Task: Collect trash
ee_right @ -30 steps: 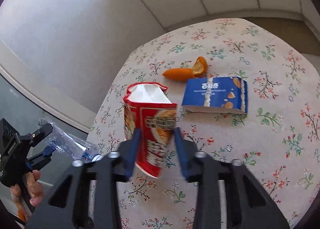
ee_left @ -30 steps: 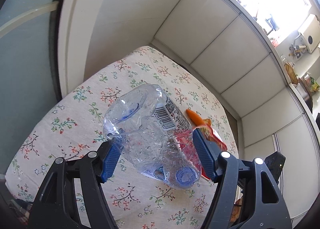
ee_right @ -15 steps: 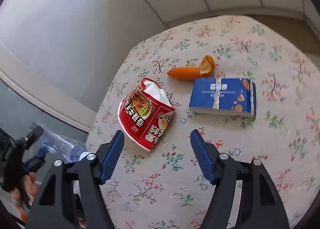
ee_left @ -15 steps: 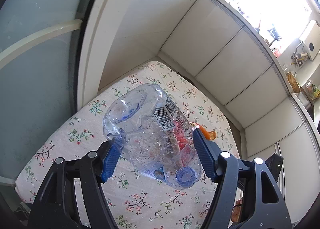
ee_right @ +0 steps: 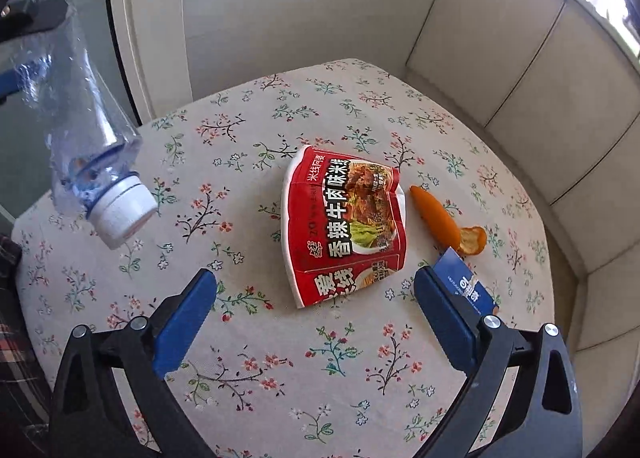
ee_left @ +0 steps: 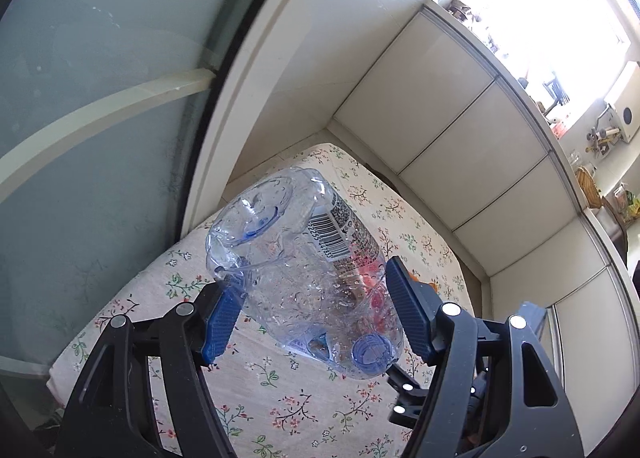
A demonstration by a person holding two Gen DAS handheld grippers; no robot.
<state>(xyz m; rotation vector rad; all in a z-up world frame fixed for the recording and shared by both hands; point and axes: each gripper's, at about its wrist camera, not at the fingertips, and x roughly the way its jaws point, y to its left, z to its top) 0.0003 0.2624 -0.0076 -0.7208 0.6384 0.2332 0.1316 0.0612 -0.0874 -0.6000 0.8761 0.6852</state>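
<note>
My left gripper (ee_left: 308, 314) is shut on a crushed clear plastic bottle (ee_left: 296, 258) and holds it in the air above the table's left edge. The bottle also shows in the right wrist view (ee_right: 80, 118), cap end down, its white cap (ee_right: 120, 214) nearest the table. My right gripper (ee_right: 316, 310) is open and empty just above the table. A flattened red noodle cup (ee_right: 344, 222) lies in front of its fingers. Orange peel (ee_right: 440, 218) lies to the right of the cup. A blue snack box (ee_right: 464, 282) lies partly hidden behind the right finger.
The table has a floral cloth (ee_right: 280, 358). A glass door (ee_left: 80, 98) stands to the left, and white wall panels (ee_right: 520, 70) close off the back and right.
My right gripper let go of the red cup, which now lies flat on the table, and opened wide. My left gripper rose and pulled back to the left with the bottle.
</note>
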